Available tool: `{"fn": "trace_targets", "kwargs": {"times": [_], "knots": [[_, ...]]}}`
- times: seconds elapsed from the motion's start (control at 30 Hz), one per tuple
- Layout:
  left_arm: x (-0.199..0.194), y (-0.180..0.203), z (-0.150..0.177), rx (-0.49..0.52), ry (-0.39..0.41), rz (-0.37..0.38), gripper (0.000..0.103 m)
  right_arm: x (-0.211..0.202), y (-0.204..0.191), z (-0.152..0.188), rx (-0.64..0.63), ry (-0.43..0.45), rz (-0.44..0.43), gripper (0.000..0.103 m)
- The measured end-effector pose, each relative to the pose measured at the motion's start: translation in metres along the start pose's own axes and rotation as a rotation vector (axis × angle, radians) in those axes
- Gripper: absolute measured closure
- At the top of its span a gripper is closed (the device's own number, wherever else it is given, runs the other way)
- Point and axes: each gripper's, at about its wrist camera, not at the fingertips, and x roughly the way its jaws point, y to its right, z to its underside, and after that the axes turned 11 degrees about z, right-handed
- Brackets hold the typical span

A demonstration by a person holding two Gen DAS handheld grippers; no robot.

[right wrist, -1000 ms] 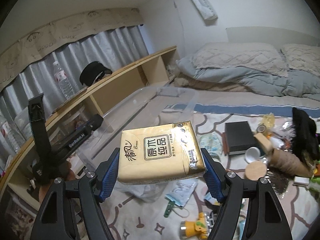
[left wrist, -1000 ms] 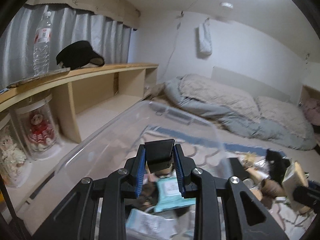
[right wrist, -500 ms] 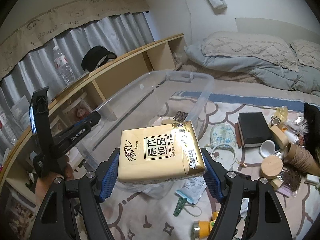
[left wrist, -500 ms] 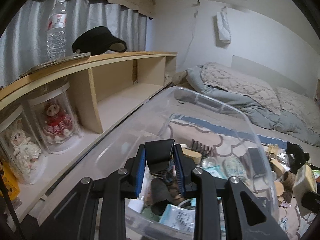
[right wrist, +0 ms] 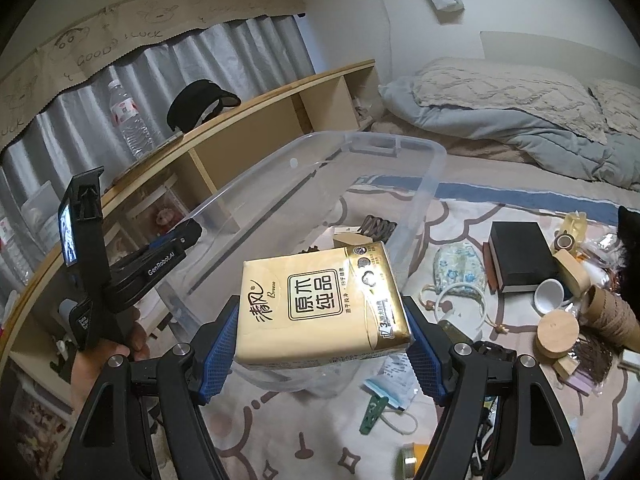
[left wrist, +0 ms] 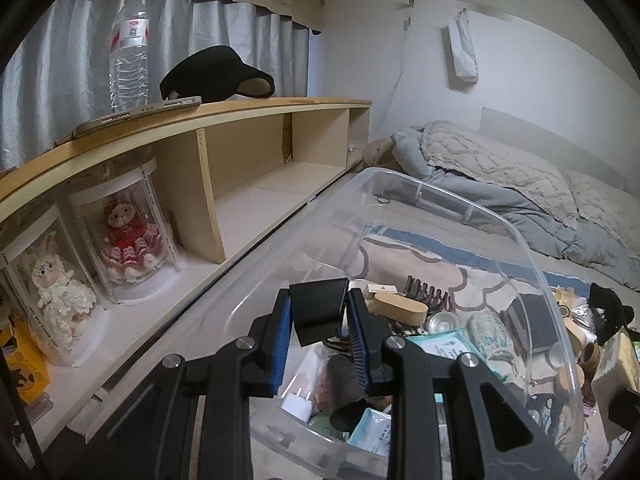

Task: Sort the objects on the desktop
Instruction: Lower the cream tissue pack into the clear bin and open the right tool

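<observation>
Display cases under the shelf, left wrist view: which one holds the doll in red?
The right-hand case, beside the wooden divider. Its doll wears a red dress; the left case holds a white, rabbit-eared doll.

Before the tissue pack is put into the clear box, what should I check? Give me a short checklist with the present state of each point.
1. Right gripper shut on the tissue pack, both pads on its sides: ok.
2. Tissue pack held level, not slipping: ok.
3. Clear box has no lid on it: ok.
4. Left gripper shut on the black block: ok.
5. Free room in the clear box for the pack: cannot tell; several things already lie inside.
6. Left gripper clear of the drop path: cannot tell.
</observation>
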Motion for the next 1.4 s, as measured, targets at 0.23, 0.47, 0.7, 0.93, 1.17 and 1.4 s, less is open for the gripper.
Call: {"fn": "trace_targets", "kwargs": {"times": [0.23, 0.47, 0.7, 0.93, 1.17, 1.4], "knots": [[0.002, 0.000, 0.001, 0.008, -0.003, -0.045, 0.075, 0.005, -0.007, -0.005, -0.010, 0.002, -0.012, 0.027], [0.000, 0.000, 0.001, 0.000, 0.003, -0.027, 0.061, 0.005, -0.011, -0.020, -0.026, 0.025, -0.006, 0.027], [0.000, 0.001, 0.001, 0.005, 0.003, -0.022, 0.061, 0.017, -0.015, -0.038, -0.047, 0.007, -0.004, 0.027], [-0.002, -0.001, 0.001, -0.001, 0.009, -0.014, 0.061, 0.040, -0.026, -0.047, -0.086, -0.050, 0.008, 0.027], [-0.001, -0.001, 0.001, -0.007, 0.016, 0.012, 0.061, 0.072, -0.035, -0.052, -0.124, -0.126, 0.048, 0.027], [-0.003, -0.004, 0.001, -0.022, 0.024, 0.015, 0.061, 0.089, -0.040, -0.039, -0.081, -0.231, 0.028, 0.027]]}}
